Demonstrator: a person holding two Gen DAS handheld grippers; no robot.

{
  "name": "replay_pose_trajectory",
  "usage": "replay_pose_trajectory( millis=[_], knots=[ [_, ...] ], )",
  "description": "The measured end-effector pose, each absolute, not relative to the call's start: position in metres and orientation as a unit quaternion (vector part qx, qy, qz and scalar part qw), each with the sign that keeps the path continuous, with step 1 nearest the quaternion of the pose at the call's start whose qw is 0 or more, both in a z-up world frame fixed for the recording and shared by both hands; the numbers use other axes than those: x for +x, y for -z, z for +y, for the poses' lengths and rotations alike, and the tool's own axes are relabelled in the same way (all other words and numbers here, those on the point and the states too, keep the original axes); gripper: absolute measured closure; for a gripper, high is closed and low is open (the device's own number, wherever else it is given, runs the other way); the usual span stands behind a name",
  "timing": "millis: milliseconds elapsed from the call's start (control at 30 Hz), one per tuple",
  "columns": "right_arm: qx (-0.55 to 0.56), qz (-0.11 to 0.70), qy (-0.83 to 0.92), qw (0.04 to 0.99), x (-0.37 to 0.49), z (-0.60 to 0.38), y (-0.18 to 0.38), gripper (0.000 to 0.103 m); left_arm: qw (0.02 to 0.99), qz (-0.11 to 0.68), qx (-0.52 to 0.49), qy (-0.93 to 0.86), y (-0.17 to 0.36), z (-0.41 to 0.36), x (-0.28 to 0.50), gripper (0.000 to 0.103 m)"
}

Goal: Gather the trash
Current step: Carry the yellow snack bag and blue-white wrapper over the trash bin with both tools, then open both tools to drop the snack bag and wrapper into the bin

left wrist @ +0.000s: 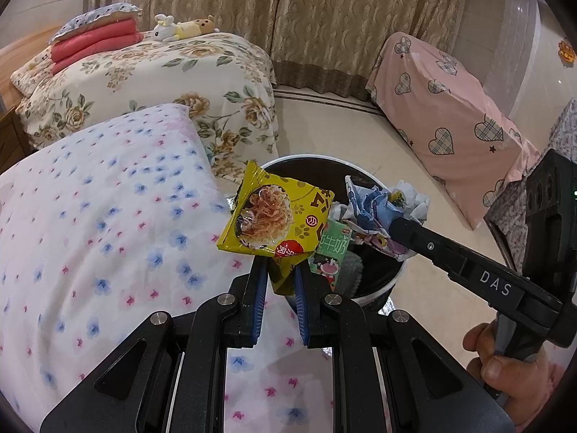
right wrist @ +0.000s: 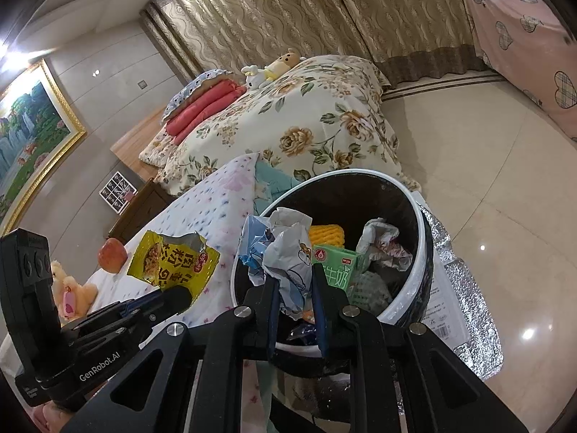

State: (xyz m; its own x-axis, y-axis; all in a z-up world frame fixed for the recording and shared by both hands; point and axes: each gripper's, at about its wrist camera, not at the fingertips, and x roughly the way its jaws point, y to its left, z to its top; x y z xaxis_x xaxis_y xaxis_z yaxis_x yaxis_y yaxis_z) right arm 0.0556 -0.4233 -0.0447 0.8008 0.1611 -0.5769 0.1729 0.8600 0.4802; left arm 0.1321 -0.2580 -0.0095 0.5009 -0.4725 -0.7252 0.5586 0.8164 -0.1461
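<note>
The left hand-held gripper (left wrist: 280, 270) is clamped on the bottom corner of a yellow snack bag (left wrist: 274, 216), printed with Chinese characters and paw marks. The bag stands up from its pads, long axis tilted, just left of the bin (left wrist: 375, 290) and over the bed (left wrist: 90, 216). Its body reads "GenRobot.AI". The right hand-held gripper (right wrist: 294, 288), marked "DAS", is clamped on a crumpled wrapper (right wrist: 288, 252) held over the bin's mouth, angled downward; a hand (left wrist: 505, 368) grips its handle. Beyond its tips, in the bin, lies a green milk carton (right wrist: 337, 265).
</note>
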Motion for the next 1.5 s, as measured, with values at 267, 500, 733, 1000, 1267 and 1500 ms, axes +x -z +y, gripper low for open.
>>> replay_pose_trajectory(
  millis=[267, 500, 733, 1000, 1267, 1500],
  knots=[
    [0.264, 0.316, 0.006, 0.911, 0.058, -0.427, 0.044, 0.087, 0.862, 0.404, 0.059, 0.299, 0.012, -0.266, 0.135, 0.089],
    [0.262, 0.321, 0.01, 0.91, 0.064, -0.434, 0.045, 0.087, 0.86, 0.407, 0.063, 0.301, 0.013, -0.273, 0.138, 0.089],
    [0.261, 0.323, 0.013, 0.91, 0.067, -0.436, 0.045, 0.087, 0.859, 0.408, 0.068, 0.302, 0.014, -0.281, 0.143, 0.089],
    [0.261, 0.325, 0.015, 0.909, 0.072, -0.442, 0.048, 0.087, 0.856, 0.414, 0.072, 0.301, 0.018, -0.287, 0.147, 0.089],
    [0.262, 0.329, 0.015, 0.907, 0.076, -0.444, 0.05, 0.087, 0.855, 0.416, 0.076, 0.301, 0.019, -0.293, 0.149, 0.089],
    [0.262, 0.335, 0.014, 0.905, 0.078, -0.446, 0.051, 0.086, 0.852, 0.419, 0.078, 0.302, 0.021, -0.295, 0.15, 0.089]
  ],
)
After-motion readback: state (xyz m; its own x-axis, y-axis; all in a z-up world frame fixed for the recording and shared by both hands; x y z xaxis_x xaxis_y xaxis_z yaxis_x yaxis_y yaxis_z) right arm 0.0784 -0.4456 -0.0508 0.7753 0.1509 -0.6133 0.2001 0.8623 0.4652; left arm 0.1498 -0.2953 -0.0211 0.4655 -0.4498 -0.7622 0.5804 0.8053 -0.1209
